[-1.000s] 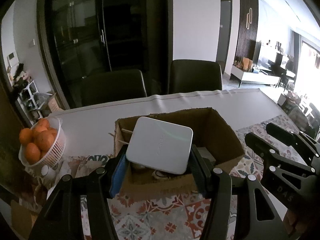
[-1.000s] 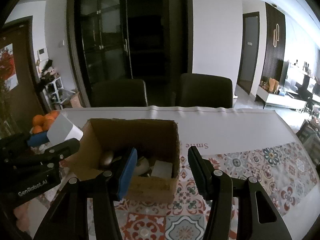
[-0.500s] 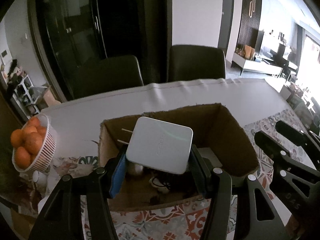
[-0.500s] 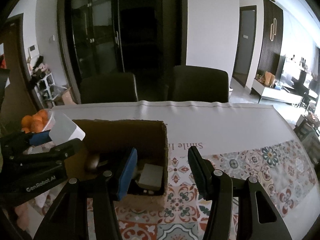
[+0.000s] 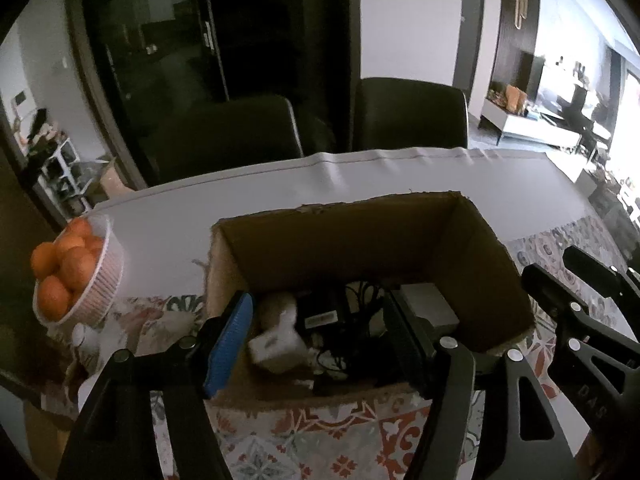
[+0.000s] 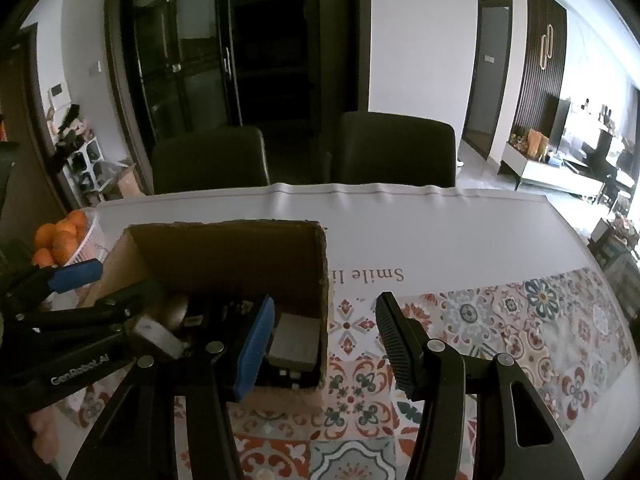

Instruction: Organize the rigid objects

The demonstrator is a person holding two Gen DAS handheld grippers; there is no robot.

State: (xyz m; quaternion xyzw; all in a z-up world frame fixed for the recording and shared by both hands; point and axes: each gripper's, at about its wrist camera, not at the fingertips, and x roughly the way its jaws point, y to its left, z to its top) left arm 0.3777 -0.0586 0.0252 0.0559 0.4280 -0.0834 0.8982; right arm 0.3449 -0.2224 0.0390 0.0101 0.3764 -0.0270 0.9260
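Left gripper [image 5: 320, 332] hovering spread and empty over cardboard box [image 5: 360, 240], frame centre; white adapter [image 5: 276, 346] lying inside among cables, seemingly just dropped in. Right gripper [image 6: 326, 340] waiting alongside, spread, holding nothing.

Oranges [image 5: 60, 272] in white basket [image 5: 105, 280]

Home dining room: clothed table [image 6: 440, 236], dark chairs [image 6: 394, 148], orange basket [image 5: 76, 276], lounge beyond
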